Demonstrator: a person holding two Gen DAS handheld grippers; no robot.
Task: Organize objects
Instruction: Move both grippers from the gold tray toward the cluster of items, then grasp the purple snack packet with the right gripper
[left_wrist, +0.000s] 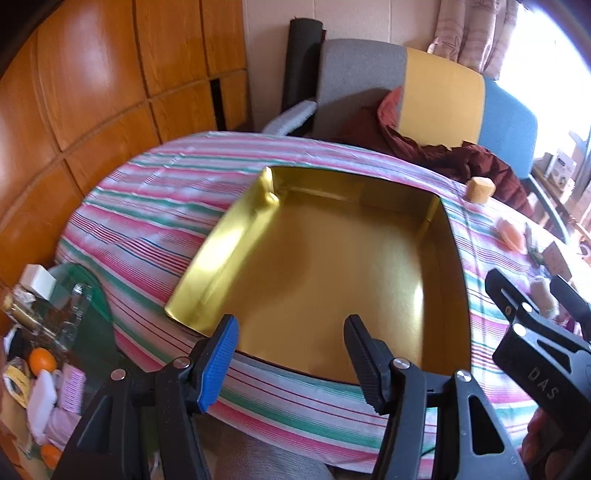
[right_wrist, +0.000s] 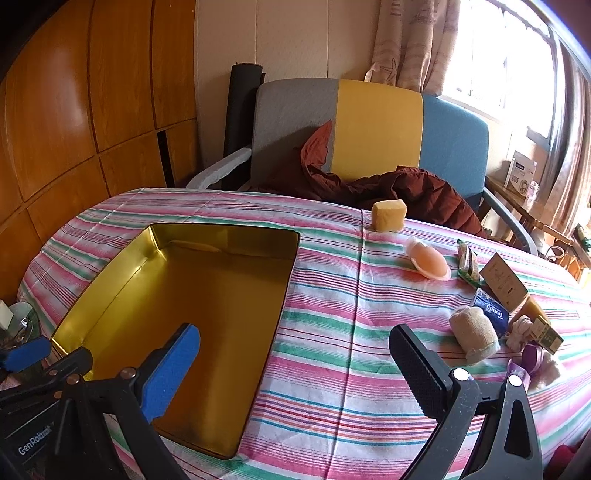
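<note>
An empty gold tin box (left_wrist: 317, 266) lies open on the striped tablecloth (left_wrist: 155, 206); it also shows in the right wrist view (right_wrist: 177, 295). My left gripper (left_wrist: 291, 354) is open and empty over the box's near edge. My right gripper (right_wrist: 295, 369) is open and empty, straddling the box's right wall. To the right lie a yellow sponge block (right_wrist: 388, 215), a peach oval pad (right_wrist: 430, 260), a beige rolled cloth (right_wrist: 474, 334), a blue tissue pack (right_wrist: 489, 314), a green packet (right_wrist: 468, 266) and a brown card (right_wrist: 504, 282).
A grey, yellow and blue armchair (right_wrist: 376, 125) with a dark red jacket (right_wrist: 406, 188) stands behind the table. A wooden cabinet wall (right_wrist: 74, 110) is at the left. A low glass side table (left_wrist: 44, 332) with oranges and clutter is at the far left.
</note>
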